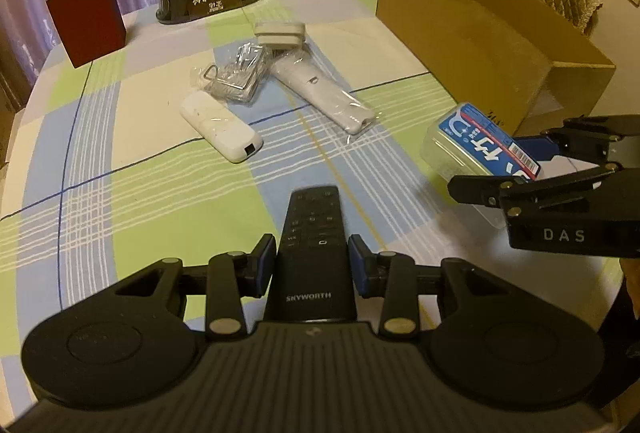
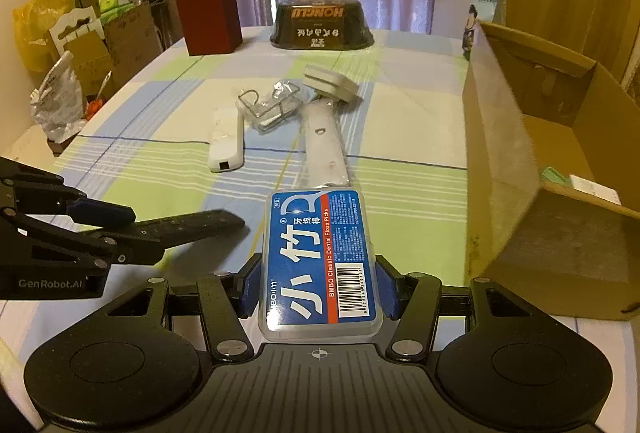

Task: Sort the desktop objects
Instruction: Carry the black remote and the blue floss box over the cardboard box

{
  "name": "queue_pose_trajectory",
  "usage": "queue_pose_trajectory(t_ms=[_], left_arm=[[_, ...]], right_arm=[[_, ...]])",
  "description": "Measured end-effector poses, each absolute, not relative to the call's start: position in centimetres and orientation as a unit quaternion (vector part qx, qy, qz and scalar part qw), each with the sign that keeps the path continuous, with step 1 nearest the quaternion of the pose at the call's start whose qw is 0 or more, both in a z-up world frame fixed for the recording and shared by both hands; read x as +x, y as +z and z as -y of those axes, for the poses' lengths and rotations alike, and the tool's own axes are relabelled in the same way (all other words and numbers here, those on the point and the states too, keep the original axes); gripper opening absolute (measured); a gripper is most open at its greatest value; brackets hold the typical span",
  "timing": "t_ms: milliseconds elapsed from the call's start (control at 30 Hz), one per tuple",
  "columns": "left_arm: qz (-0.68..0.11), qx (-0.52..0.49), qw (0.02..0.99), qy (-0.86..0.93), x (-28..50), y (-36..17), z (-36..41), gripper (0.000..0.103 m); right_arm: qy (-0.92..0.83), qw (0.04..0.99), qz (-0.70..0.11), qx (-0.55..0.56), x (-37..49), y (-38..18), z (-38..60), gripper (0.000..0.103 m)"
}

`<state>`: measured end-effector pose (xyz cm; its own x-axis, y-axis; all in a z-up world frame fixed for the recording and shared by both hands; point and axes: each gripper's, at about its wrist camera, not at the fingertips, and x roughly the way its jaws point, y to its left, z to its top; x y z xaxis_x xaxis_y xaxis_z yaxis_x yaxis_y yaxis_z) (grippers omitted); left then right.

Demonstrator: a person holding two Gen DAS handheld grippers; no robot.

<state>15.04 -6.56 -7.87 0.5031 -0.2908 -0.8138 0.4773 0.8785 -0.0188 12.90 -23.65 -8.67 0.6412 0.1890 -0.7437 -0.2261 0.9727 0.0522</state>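
Black slim Skyworth remote (image 1: 312, 253) in your left gripper (image 1: 312, 265), clear blue-labelled floss-pick box (image 2: 320, 265) clamped in your right gripper (image 2: 318, 289): lift both level toward the open brown cardboard box (image 2: 560, 169).

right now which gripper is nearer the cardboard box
Right. The right gripper, shut on the floss pick box, sits just beside the cardboard box near its open front. The left gripper, holding the Skyworth remote, is farther out across the table.

- Black remote (image 1: 311, 253): matt plastic.
- Floss box (image 2: 320, 265): clear glossy plastic, paper label.
- Tablecloth (image 1: 140, 161): checked cloth.
- Cardboard box (image 2: 520, 169): rough, matt.
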Motion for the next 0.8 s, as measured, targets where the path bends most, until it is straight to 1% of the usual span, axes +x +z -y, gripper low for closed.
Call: queue_pose_trajectory(t_ms=[300,500,800], left_arm=[[-0.445,0.100,0.861,-0.226,13.6,-7.2,6.7,0.033],[-0.445,0.094,0.861,-0.228,13.8,-7.1,6.6,0.033],[-0.428,0.097,0.868,-0.233,15.2,-5.0,7.5,0.033]], right_arm=[[0.111,0.908,-0.404,-0.020,11.8,-8.0,24.2,0.055],[0.115,0.909,-0.400,-0.020,12.1,-7.7,24.2,0.055],[0.114,0.918,-0.380,-0.017,12.9,-5.7,24.9,0.055]])
